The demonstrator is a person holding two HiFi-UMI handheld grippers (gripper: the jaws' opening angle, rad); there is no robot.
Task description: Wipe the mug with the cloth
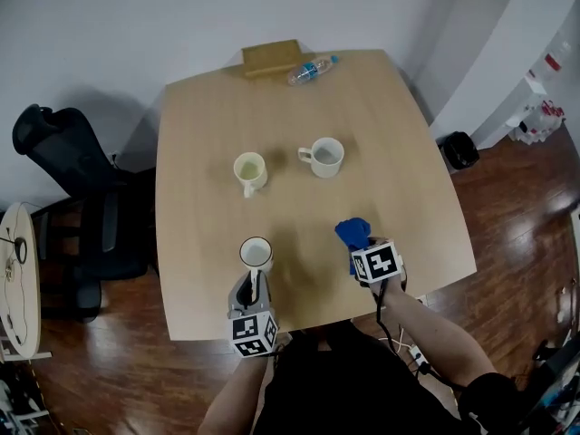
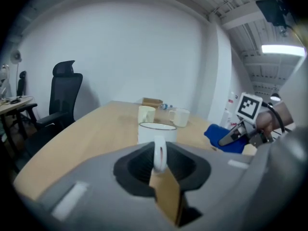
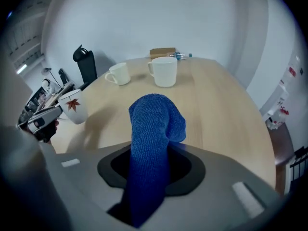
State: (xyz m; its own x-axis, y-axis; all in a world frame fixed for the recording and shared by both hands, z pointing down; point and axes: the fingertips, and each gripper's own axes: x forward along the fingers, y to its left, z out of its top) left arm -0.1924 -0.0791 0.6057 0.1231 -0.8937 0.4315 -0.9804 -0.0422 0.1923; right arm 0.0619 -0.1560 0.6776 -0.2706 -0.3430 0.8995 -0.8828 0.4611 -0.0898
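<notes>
A white mug point(image 1: 256, 253) with a red leaf print point(image 3: 73, 104) hangs near the table's front edge. My left gripper point(image 1: 252, 288) is shut on its handle point(image 2: 160, 154). In the left gripper view the mug's rim point(image 2: 157, 126) shows just past the jaws. My right gripper point(image 1: 362, 254) is shut on a blue cloth point(image 1: 353, 233), which sticks out of the jaws in a folded bunch point(image 3: 153, 129). The cloth is to the right of the mug and apart from it.
Two more mugs stand mid-table: a cream one point(image 1: 250, 172) and a white one point(image 1: 323, 157). A wooden box point(image 1: 271, 57) and a plastic bottle point(image 1: 310, 70) lie at the table's far edge. A black office chair point(image 1: 68, 166) stands left of the table point(image 1: 408, 152).
</notes>
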